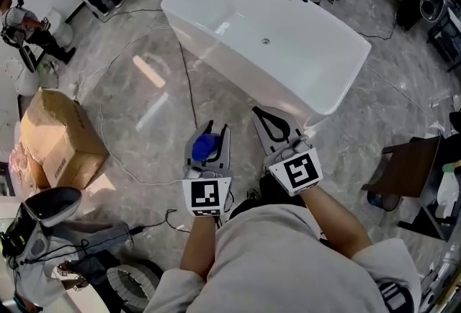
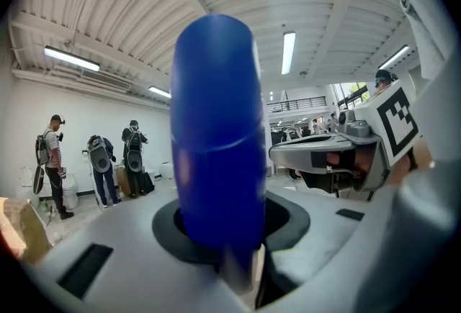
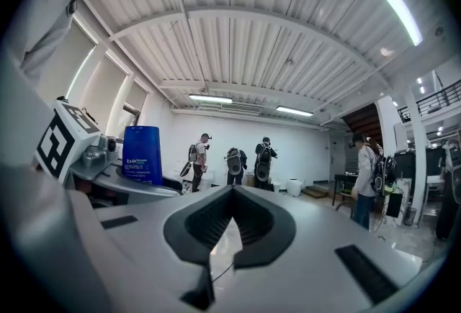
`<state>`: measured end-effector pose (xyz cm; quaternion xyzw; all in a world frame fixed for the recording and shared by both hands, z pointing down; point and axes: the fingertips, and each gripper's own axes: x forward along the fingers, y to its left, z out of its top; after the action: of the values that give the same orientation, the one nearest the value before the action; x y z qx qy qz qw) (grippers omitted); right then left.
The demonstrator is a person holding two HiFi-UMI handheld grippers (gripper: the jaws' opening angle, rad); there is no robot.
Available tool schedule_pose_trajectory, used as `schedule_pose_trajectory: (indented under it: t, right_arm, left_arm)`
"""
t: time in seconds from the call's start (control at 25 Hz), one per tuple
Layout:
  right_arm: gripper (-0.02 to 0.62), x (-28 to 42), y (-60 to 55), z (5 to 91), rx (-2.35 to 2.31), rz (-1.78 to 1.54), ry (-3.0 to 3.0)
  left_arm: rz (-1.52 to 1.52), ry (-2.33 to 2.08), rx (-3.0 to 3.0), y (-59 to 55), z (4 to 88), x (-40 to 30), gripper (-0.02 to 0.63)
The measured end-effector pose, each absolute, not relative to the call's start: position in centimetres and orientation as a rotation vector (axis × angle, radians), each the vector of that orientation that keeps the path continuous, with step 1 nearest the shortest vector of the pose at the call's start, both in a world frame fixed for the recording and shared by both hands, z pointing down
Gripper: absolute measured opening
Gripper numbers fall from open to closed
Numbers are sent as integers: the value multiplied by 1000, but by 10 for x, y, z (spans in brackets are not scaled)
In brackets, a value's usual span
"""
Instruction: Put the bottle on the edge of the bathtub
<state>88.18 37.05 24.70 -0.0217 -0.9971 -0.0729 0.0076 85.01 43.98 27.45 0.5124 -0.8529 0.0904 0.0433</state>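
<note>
Bottle (image 1: 204,148) near bathtub (image 1: 288,88), cable (image 1: 189,81) beside.

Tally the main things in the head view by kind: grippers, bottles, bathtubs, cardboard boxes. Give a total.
Grippers: 2, the left gripper and the right gripper
Bottles: 1, the blue bottle between the left gripper's jaws
Bathtubs: 1, the white bathtub
Cardboard boxes: 1, the cardboard box on the floor
Total: 5
</note>
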Motion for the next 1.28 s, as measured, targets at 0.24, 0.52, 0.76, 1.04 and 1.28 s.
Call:
schedule_pose_trajectory:
  t: [0.24,0.52,0.76,1.04,1.28]
  right_arm:
    - [6,839,370,259,-140,-230,-3091]
    - [6,771,346,274,-237,-265,-3047]
    - [6,711,302,287,-296,-229,-3025]
    - [6,651,250,312,-335,-1,-2957]
    - [6,602,233,313,-427,-15,-2948]
  left_arm:
    - [265,-2644,1482,446,286,807,127]
    - [303,-2609,1483,417,297,744,127]
    - [321,-2584,1419,381,310,685,127]
    - [330,-2568,1338,338,327,627,127]
    - [316,-2591,1265,322,328,584,127]
